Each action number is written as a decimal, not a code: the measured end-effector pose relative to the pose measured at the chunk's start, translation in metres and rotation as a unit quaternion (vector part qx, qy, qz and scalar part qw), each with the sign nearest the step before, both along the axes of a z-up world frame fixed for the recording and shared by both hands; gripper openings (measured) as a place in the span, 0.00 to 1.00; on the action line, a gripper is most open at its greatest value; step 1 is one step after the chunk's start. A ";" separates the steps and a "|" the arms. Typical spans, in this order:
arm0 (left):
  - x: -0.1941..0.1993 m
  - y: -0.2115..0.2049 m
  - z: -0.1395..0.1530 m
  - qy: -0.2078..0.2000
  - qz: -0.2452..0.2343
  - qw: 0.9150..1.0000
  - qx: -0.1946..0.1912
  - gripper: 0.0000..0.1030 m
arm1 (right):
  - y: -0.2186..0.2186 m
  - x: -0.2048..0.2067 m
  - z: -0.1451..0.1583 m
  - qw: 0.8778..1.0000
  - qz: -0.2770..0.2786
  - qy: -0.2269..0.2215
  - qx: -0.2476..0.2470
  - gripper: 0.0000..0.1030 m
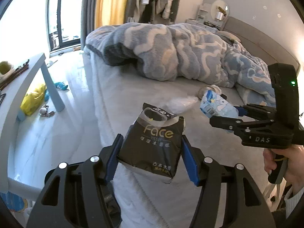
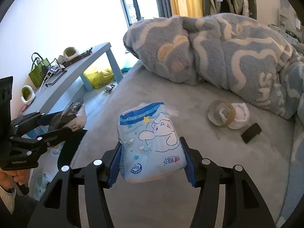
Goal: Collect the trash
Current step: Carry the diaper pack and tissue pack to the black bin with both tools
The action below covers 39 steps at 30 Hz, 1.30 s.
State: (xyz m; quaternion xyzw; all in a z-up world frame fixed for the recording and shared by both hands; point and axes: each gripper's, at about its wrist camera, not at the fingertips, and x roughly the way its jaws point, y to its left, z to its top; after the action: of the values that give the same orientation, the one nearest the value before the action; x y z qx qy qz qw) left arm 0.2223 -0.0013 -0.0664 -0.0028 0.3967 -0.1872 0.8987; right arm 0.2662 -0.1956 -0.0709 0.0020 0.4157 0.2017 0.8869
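My left gripper [image 1: 151, 152] is shut on a black "Face" tissue pack [image 1: 152, 142] and holds it above the edge of the grey bed [image 1: 152, 83]. My right gripper [image 2: 152, 155] is shut on a light blue tissue pack with a cartoon print [image 2: 152, 142] and holds it over the bed. The right gripper [image 1: 226, 116] with the blue pack [image 1: 216, 107] shows at the right of the left wrist view. The left gripper [image 2: 62, 122] with the black pack [image 2: 70, 117] shows at the left of the right wrist view. A clear crumpled plastic bag [image 1: 180, 103] lies on the bed.
A rumpled blue and white blanket [image 2: 228, 53] covers the far side of the bed. A tape roll [image 2: 221, 114], a white sock [image 2: 240, 116] and a small black object [image 2: 250, 133] lie on the sheet. A blue side table [image 2: 76, 70] with clutter stands left, a yellow bag [image 2: 98, 76] under it.
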 end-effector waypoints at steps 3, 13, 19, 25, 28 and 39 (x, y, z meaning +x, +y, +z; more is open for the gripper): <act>0.001 0.009 -0.002 0.005 0.014 1.000 0.010 0.61 | 0.009 0.000 0.005 1.000 0.004 -0.004 0.003 0.56; 0.000 0.056 -0.009 0.022 0.058 0.997 0.035 0.61 | 0.056 0.005 0.008 1.000 0.028 -0.007 0.008 0.56; 0.001 0.090 -0.018 0.043 0.085 0.995 0.042 0.61 | 0.093 0.009 0.010 0.998 0.055 -0.009 0.016 0.56; 0.000 0.124 -0.031 0.070 0.105 0.991 0.039 0.61 | 0.130 0.011 0.010 0.997 0.078 -0.010 0.018 0.56; -0.001 0.137 -0.041 0.086 0.110 0.989 0.049 0.61 | 0.147 0.012 0.009 0.996 0.086 -0.007 0.021 0.56; -0.002 0.183 -0.091 0.185 0.128 0.972 0.065 0.61 | 0.205 0.013 -0.004 0.992 0.120 0.022 0.027 0.56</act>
State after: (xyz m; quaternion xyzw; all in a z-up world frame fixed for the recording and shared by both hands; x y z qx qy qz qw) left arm 0.2208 0.1814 -0.1570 -0.0297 0.5639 -0.0404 0.8243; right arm 0.2794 0.0094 -0.0753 -0.0198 0.4266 0.3173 0.8467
